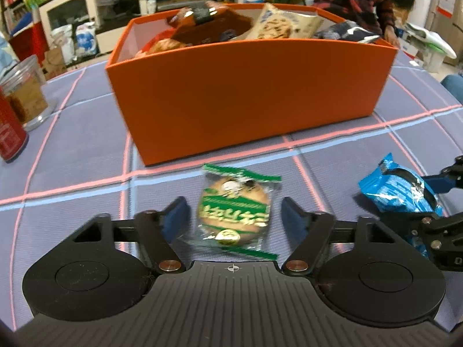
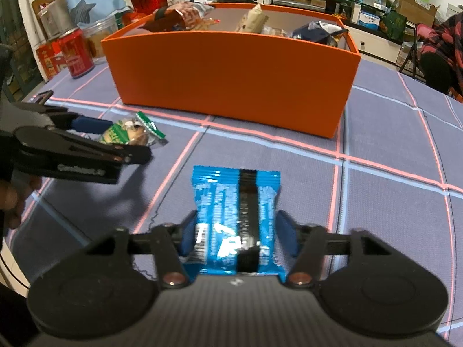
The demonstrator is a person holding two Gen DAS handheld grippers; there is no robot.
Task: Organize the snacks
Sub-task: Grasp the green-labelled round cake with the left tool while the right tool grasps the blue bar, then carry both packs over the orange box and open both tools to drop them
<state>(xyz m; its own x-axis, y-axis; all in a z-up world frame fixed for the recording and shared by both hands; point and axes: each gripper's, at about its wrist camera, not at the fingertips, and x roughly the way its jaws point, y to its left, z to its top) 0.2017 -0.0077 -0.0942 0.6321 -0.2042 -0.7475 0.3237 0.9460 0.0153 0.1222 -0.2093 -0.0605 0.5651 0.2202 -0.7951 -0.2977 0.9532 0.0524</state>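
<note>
Snacks wait on the checked desk (image 1: pixel 86 150) in front of an orange box (image 1: pixel 246 92) already stuffed with packets. From the left wrist view, the left tool (image 1: pixel 233 217) is held low and level, pointing toward the box at twelve o'clock, its blue fingers (image 1: pixel 176 214) spread wide on either side of a green-wrapped cookie (image 1: pixel 234 211) without pressing it. The cookie's clear wrapper has green crimped ends and lies flat. At three o'clock sits a blue packet (image 2: pixel 235 219), glossy with a dark stripe, lying between the right tool (image 2: pixel 237 235) fingers; these also stand apart, close beside the wrapper, though whether they touch it is unclear. A red can (image 2: pixel 78 55) stands at ten o'clock.
</note>
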